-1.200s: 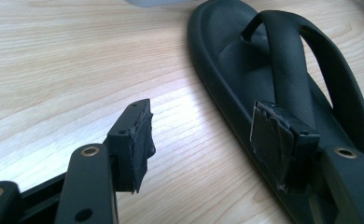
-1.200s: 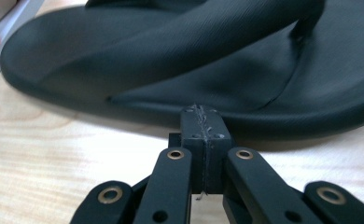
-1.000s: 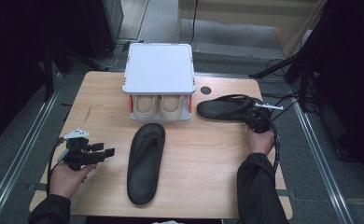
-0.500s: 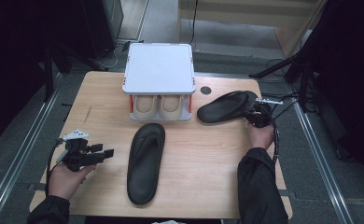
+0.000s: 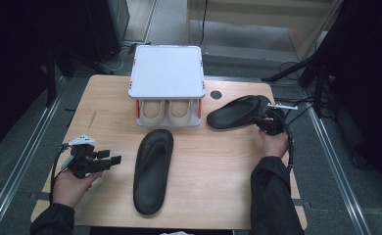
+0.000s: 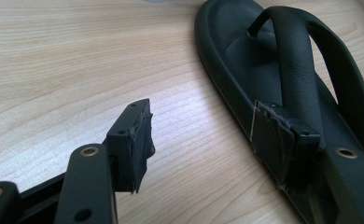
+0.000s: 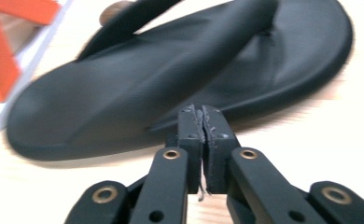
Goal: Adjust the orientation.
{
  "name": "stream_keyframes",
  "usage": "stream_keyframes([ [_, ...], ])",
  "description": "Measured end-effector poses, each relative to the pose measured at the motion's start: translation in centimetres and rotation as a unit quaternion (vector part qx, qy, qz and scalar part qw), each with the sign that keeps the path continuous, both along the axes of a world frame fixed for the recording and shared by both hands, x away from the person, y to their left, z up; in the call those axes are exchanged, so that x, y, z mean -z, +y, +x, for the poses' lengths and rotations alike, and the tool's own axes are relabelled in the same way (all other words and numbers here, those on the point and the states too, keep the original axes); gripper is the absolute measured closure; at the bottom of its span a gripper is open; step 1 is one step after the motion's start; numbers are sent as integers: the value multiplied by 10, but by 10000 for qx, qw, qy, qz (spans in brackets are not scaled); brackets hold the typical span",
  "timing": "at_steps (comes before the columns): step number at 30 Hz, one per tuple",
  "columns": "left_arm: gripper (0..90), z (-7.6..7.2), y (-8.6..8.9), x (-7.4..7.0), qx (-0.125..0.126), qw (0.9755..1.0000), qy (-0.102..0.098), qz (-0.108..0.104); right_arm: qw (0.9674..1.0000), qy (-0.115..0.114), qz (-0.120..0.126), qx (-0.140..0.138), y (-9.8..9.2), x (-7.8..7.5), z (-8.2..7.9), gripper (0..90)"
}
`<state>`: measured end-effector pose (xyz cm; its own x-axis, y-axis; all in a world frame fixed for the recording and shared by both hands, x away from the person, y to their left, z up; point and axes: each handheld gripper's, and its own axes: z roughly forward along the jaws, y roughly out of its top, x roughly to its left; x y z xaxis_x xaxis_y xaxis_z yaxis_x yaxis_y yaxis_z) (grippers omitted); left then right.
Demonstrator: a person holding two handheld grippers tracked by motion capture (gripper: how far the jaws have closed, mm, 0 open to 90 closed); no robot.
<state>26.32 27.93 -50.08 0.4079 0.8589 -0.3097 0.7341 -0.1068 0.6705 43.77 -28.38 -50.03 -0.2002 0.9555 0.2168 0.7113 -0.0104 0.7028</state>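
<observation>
One black flip-flop (image 5: pixel 152 171) lies lengthwise in the middle of the table (image 5: pixel 213 196). My left gripper (image 5: pixel 113 160) is level to its left, open and pointing at it. In the left gripper view one jaw of that gripper (image 6: pixel 206 133) reaches over the flip-flop's (image 6: pixel 283 60) edge, with bare wood between the jaws. A second black flip-flop (image 5: pixel 238 111) lies slantwise at the right. My right gripper (image 5: pixel 267 120) sits at its right end. In the right gripper view that gripper (image 7: pixel 202 116) is shut. Its jaws have just been opening by a hair, nothing lies between them, and the tips sit at the flip-flop's (image 7: pixel 180 70) near rim.
A small rack with a white top (image 5: pixel 167 71) stands at the back middle, and a beige pair of shoes (image 5: pixel 167 110) sits under it. A dark round hole (image 5: pixel 216 94) marks the table beside the rack. Cables trail off the right edge.
The right flip-flop has turned a little, its right end swinging toward the far side, and the right hand has shifted slightly with it. The left gripper and the middle flip-flop have not moved.
</observation>
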Motion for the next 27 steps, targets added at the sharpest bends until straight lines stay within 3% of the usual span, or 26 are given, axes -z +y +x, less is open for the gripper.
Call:
stream_keyframes([
  [8,384,1,1,0,21,10000,11,-21,9993,-81,104,-354,27,-15,-8,900],
  [14,384,0,2,0,16,10000,37,-27,9981,-128,62,-598,50,-14,-6,900],
  [27,383,-7,7,2,-121,9999,76,13,9967,-92,103,-798,74,-8,7,900],
])
